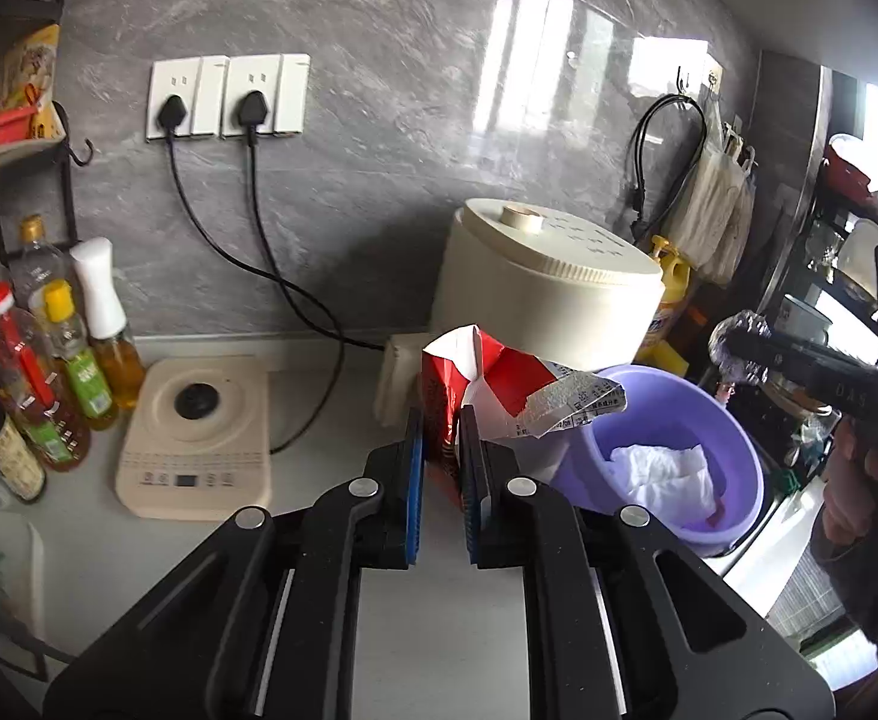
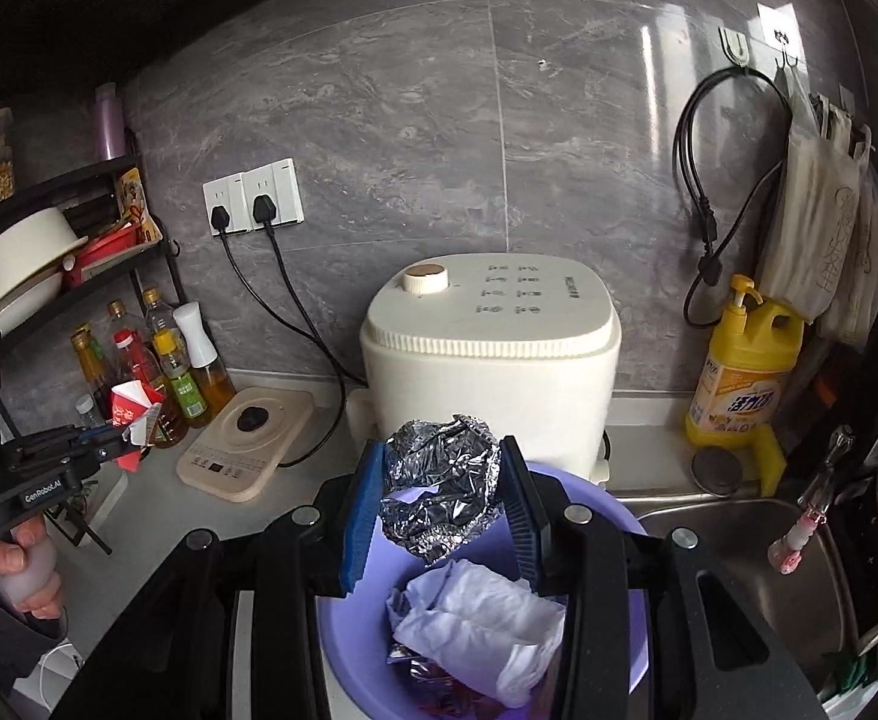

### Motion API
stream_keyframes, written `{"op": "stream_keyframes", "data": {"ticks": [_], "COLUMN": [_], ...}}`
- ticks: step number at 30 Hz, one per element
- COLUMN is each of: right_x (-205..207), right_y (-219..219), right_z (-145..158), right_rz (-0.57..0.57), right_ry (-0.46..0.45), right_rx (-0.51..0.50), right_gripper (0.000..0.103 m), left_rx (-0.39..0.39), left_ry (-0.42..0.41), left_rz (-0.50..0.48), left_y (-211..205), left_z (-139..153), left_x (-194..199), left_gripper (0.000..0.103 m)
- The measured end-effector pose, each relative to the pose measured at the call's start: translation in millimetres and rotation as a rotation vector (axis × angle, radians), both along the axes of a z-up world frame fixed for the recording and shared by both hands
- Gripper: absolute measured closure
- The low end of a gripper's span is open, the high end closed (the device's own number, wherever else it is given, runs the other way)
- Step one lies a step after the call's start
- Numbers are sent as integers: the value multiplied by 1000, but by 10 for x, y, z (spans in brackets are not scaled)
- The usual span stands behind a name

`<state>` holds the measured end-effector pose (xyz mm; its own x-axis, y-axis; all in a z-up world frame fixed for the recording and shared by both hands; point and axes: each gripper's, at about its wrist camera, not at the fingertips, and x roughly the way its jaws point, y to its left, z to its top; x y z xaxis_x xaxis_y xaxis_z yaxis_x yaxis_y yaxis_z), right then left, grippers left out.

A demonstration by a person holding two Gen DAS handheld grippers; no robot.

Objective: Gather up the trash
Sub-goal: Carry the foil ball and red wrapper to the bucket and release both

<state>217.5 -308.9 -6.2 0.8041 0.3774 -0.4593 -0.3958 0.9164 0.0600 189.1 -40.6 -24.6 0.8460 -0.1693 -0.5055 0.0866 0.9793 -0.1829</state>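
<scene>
Grey veined stone tiles, glossy with window glare, back our pale smooth countertop (image 1: 330, 372). Our left gripper (image 1: 440, 468) has its blue ribbed pads nearly together, pinching the flattened wall of a red and white carton (image 1: 469, 384); its torn top flares open, a stiff printed flap jutting right. Our right gripper (image 2: 439, 504) stands partly apart, its pads pressing both sides of a crumpled ball of silver foil (image 2: 439, 486), all sharp creases and glints. That ball hangs over the round lilac plastic basin (image 2: 342, 618), which holds soft white crumpled paper (image 2: 487, 618) and foil scraps. The basin's far rim sits just beside a cream, rounded cooker (image 2: 487, 372), and to the right its rim lies near the steel sink (image 2: 757, 570). Left of the carton, a flat cream hob (image 1: 198, 438) and a cluster of oil bottles (image 1: 60, 372) crowd the counter; bare surface stays open below our left gripper.
</scene>
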Motion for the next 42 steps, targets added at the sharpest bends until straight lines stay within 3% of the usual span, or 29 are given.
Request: {"op": "stream_keyframes", "data": {"ticks": [2, 3, 5, 14, 24, 25, 26, 28, 31, 42], "right_x": [86, 144, 175, 267, 192, 178, 158, 128, 77, 171], "right_y": [-64, -82, -157, -861, -1324, -1346, -1370, -1411, -1462, -1375], "right_z": [-105, -196, -326, -195, -314, -326, -337, -366, -416, -505], "right_rz": [36, 60, 80, 26, -26, -23, -22, -26, -33, 74], "right_ry": [46, 84, 112, 65, 64, 66, 68, 71, 86, 149], "right_rx": [10, 4, 17, 69, 92, 93, 97, 108, 129, 142], "right_gripper": [61, 44, 36, 36, 36, 36, 36, 36, 36, 35], "left_rx": [-4, -7, -13, -27, 6, 12, 22, 23, 19, 26], "left_ry": [0, -1, -14, -18, -1, 2, 11, 12, 30, 71], "left_rz": [-7, -12, -26, -97, -170, -182, -190, -199, -207, -15], "left_y": [-121, -175, -345, -1048, -1616, -1666, -1700, -1736, -1736, -1316], "left_z": [-7, -5, 22, -10, -9, -17, -25, -43, -47, -29], "left_x": [48, 64, 98, 335, 567, 591, 615, 619, 594, 313], "left_gripper": [92, 92, 92, 92, 90, 79, 55, 38, 38, 34]}}
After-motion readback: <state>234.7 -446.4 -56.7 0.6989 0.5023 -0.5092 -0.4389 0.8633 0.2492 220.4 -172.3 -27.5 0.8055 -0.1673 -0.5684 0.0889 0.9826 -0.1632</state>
